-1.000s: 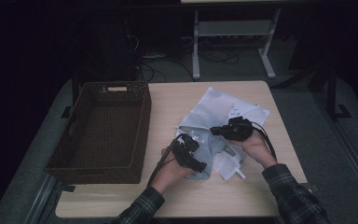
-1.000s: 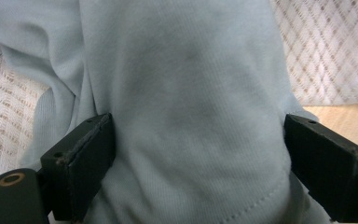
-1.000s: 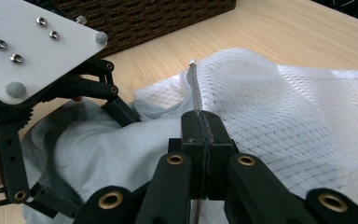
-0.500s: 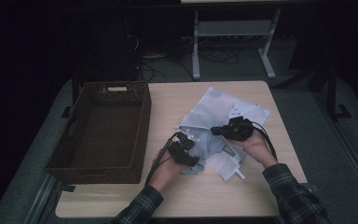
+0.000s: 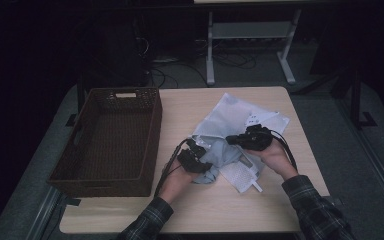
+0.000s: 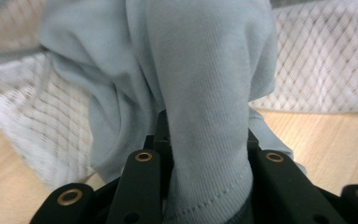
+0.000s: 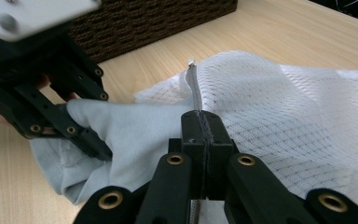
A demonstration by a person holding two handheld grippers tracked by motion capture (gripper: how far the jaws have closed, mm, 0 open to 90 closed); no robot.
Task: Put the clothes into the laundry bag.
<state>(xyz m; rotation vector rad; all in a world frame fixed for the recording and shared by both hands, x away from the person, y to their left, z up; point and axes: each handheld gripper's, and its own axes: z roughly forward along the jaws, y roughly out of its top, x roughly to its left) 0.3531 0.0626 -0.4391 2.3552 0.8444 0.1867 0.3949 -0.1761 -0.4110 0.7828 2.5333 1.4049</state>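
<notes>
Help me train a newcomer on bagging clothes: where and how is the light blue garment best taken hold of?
Probably at the bunched fold of the light blue garment that sticks out of the white mesh bag, coming from the basket-side. That ridge stands up off the table, so jaws fit either side; the left hand-held gripper has just been closing around it there.

Your left tool (image 5: 196, 156) sits low at the near middle, your hand behind it, forearm reaching in from the bottom edge. Its jaws have just been closing, with pale blue cloth (image 6: 205, 93) bunched between them. Your right tool (image 5: 247, 138) lies just beside it, pointing left, jaws pressed together on a thin mesh edge (image 7: 196, 91).
</notes>
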